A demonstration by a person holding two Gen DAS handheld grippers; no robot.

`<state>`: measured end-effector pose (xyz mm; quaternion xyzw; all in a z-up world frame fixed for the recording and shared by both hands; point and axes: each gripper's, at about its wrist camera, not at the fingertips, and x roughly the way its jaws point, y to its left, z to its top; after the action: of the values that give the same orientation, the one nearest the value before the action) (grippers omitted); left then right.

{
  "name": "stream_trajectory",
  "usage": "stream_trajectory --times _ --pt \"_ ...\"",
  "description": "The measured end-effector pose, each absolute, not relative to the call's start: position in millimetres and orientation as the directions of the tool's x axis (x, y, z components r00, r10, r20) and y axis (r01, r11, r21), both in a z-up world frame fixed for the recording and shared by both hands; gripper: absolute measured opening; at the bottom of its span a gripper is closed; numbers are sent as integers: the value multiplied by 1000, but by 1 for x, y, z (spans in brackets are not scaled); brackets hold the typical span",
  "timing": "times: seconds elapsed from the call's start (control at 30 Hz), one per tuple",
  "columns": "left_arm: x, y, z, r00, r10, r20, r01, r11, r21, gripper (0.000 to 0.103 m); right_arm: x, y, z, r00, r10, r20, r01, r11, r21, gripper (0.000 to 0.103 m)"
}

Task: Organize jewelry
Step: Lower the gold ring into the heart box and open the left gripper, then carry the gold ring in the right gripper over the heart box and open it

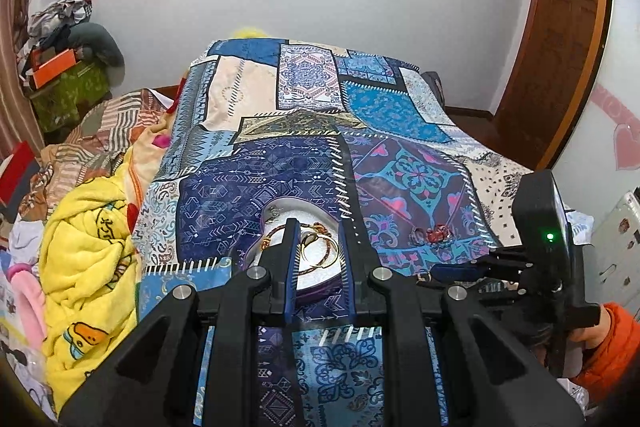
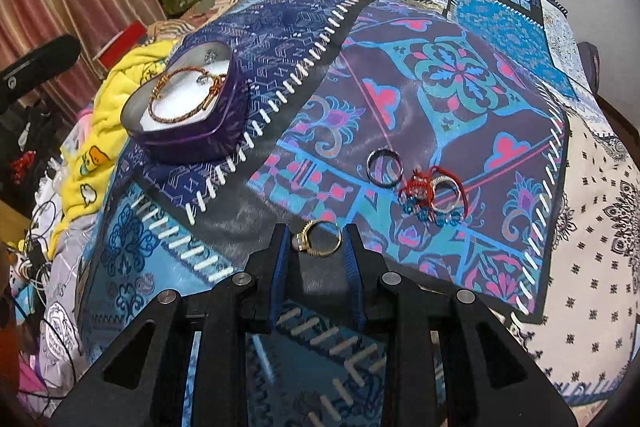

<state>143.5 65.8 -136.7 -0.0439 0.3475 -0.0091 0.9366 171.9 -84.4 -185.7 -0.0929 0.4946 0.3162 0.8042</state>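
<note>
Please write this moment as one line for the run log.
right gripper: jaws around gold ring on patchwork cloth | left gripper: over purple box | dark ring: loose on cloth

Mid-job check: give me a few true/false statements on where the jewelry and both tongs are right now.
1. The gold ring sits between the right tongs' fingers. True.
2. The purple heart-shaped tin is empty. False: a bracelet lies inside.
3. A silver ring lies loose on the patchwork cloth. True.
4. The red cord piece is in the tin. False: it lies on the cloth beside another ring.
5. The left tongs hover over the tin. True.
</note>
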Motion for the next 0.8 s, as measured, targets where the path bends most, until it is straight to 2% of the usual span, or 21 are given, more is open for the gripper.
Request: stream_trajectory --times 0.4,0.8 --pt "149 84 -153 732 -20 -681 -62 994 -95 18 177 -83 -184 328 444 -834 -593 784 184 23" --pt "156 95 -163 722 -51 -690 -47 991 -122 18 188 -50 -120 411 580 -704 -646 730 224 23"
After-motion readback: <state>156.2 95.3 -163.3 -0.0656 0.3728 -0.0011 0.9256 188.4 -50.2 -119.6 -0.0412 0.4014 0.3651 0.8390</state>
